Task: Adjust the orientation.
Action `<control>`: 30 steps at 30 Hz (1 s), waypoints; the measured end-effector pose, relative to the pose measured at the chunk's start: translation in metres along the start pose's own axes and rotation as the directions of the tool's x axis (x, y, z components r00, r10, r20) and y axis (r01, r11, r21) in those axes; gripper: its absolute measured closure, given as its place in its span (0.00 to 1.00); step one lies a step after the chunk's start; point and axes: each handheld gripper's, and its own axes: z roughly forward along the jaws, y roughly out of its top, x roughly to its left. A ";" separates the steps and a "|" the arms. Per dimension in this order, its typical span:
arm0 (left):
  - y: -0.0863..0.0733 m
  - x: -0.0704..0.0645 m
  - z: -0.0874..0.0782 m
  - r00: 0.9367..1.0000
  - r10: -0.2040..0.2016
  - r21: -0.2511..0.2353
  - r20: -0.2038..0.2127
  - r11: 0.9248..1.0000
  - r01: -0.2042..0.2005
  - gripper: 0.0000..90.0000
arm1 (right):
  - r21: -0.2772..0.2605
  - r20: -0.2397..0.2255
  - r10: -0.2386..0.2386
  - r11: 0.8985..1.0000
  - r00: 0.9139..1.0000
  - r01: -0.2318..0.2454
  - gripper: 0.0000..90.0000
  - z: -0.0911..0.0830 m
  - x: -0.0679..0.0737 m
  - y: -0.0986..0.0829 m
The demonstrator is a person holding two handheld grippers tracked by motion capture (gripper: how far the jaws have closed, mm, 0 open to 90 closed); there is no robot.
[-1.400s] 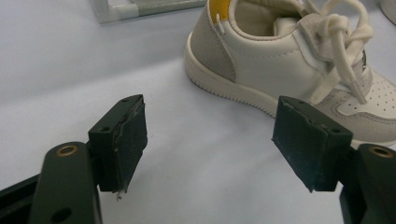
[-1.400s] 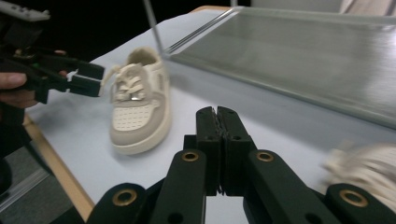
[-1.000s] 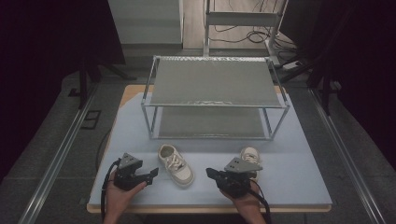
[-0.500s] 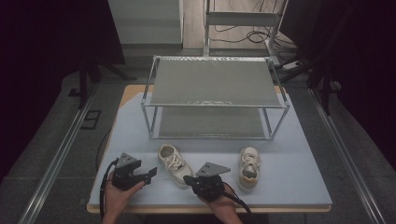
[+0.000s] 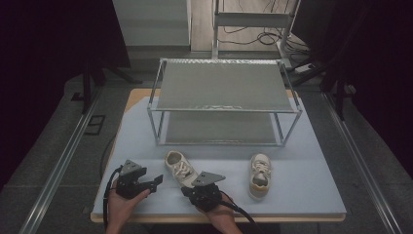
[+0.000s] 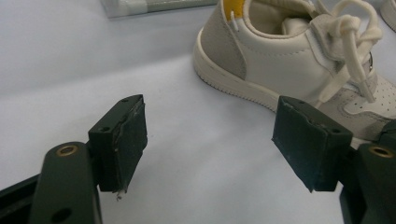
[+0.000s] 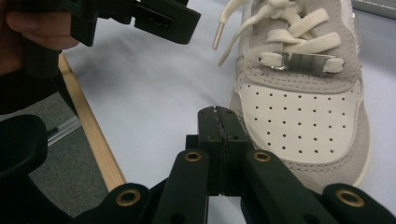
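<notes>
While the right tongs (image 5: 195, 189) were over at the right shoe (image 5: 258, 176) a second ago, they have since crossed toward the middle of the surface's (image 5: 311, 195) near edge and now sit just at the toe of the left shoe (image 5: 179, 168). In the right gripper view their jaws are pressed flat together with nothing between them, and the perforated toe cap (image 7: 299, 121) lies just beside their tips. So the right shoe has been left where it stands, upright and alone, right of centre near the front edge, in front of the rack (image 5: 224, 105).

By contrast, the left tongs (image 5: 157, 180) have hardly moved; they rest near the front left corner, jaws spread wide and empty, pointing at the heel side of the left shoe (image 6: 299, 60) with bare surface between the pads (image 6: 126, 140).

Judging from this, attention has shifted to the left shoe, which lies angled between the two tongs, toe toward the front edge. Both shoes are on the surface and neither is on a rack shelf, so nothing has been placed yet. Before the right tongs can grip, they would need to open; the left ones look readier to close on the heel.
</notes>
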 end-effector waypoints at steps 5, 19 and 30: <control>0.000 0.003 -0.003 1.000 -0.007 -0.007 -0.002 1.000 0.007 0.29 | 0.008 0.014 -0.004 1.000 1.000 0.004 1.00 -0.003 -0.001 -0.001; 0.000 0.005 -0.005 1.000 -0.017 -0.013 -0.006 1.000 0.017 0.29 | 0.008 0.054 0.043 0.999 0.998 -0.043 1.00 -0.016 -0.020 -0.004; 0.000 0.009 -0.011 0.999 -0.033 -0.030 0.009 0.999 0.033 0.28 | 0.005 0.134 0.082 0.996 0.988 -0.084 1.00 -0.022 -0.033 -0.003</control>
